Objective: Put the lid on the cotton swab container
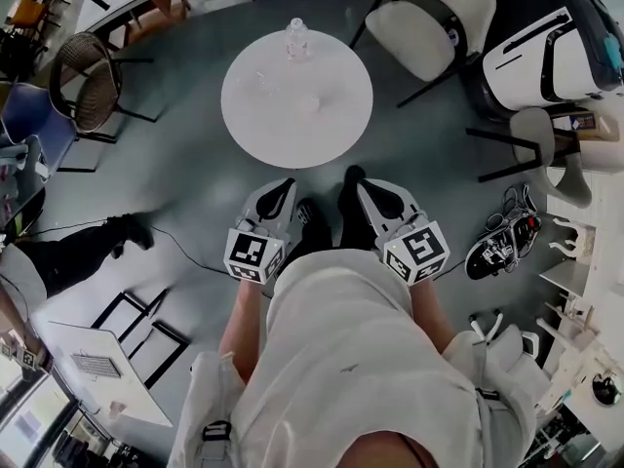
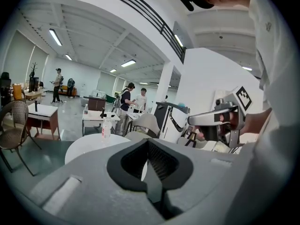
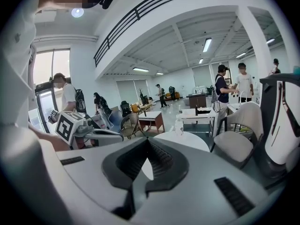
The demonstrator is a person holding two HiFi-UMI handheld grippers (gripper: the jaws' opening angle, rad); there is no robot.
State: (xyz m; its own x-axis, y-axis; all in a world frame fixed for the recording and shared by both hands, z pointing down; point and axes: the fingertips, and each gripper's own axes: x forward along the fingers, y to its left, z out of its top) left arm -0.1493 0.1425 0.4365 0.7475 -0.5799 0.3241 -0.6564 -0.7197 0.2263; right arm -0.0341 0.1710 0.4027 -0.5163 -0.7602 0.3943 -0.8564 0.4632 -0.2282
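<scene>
Left claw (image 1: 286,188) and right claw (image 1: 369,191) were shut, empty, side by side. Cotton swab container (image 1: 296,39) stood well ahead, at far edge of round counter (image 1: 331,125); lid not discernible. Approach step, seemingly: next needs closing in, opening.

Bright, even ceiling strip lights (image 3: 206,44) overhead; soft shadows, strong fisheye bending with dark vignetted corners, backgrounds slightly soft.

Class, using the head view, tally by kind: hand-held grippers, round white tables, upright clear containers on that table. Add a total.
Hand-held grippers: 2 (left hand-held gripper, right hand-held gripper)
Round white table: 1
Clear container: 1
Total: 4
</scene>
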